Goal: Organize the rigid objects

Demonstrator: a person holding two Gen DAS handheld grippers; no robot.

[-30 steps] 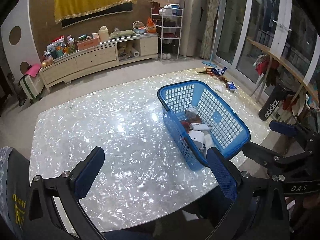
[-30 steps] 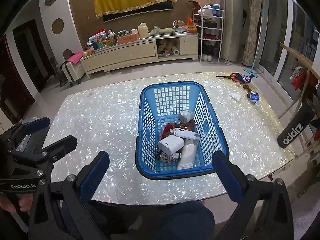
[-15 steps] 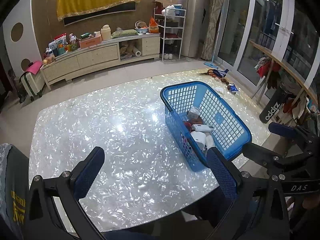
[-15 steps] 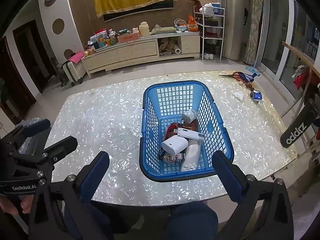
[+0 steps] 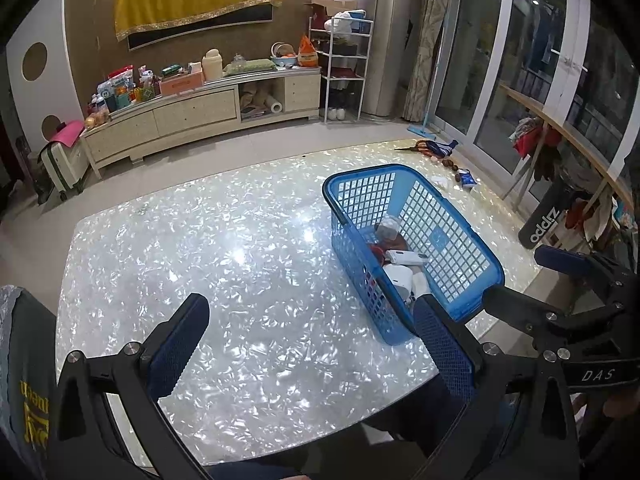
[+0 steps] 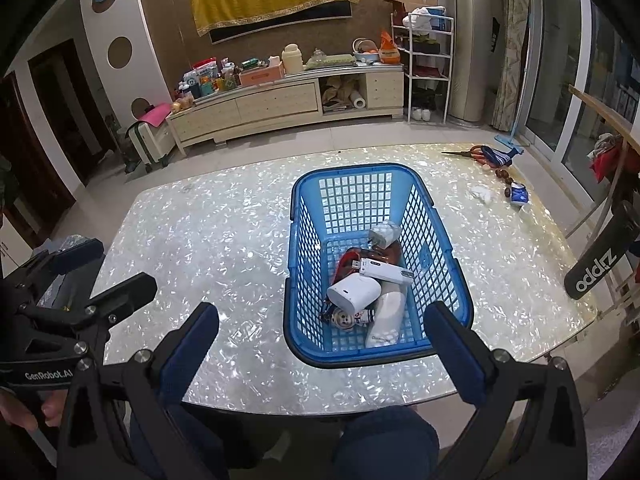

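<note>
So you've got both grippers hanging above the near edge of the shiny white pearl-patterned table (image 6: 224, 248), and neither has anything in it. Your left gripper (image 5: 308, 344) has its 2 blue-padded fingers spread wide apart over bare tabletop, with the blue plastic lattice basket (image 5: 460, 248) off to its right. Your right gripper (image 6: 322, 352) is spread wide too, and it's lined up pretty much square on the basket's near rim (image 6: 380, 360), above it and not touching. All the rigid stuff is sitting in the near half of that basket: a white rounded-box gadget (image 6: 354, 292), a slim white stick-shaped device (image 6: 386, 270) lying across the pile, a white tube (image 6: 388, 316) along the right side, a little round-headed figurine (image 6: 346, 318), something red and brown (image 6: 348, 258) underneath, and a small greyish wrapped lump (image 6: 384, 234) furthest back. Over at the table's far right corner there's orange-handled scissors (image 6: 476, 152), a crumpled white tissue (image 6: 480, 194) and a small blue-and-white packet (image 6: 519, 195), well apart from the basket. Your knees in dark blue trousers (image 6: 384, 440) show under the near edge.
</note>
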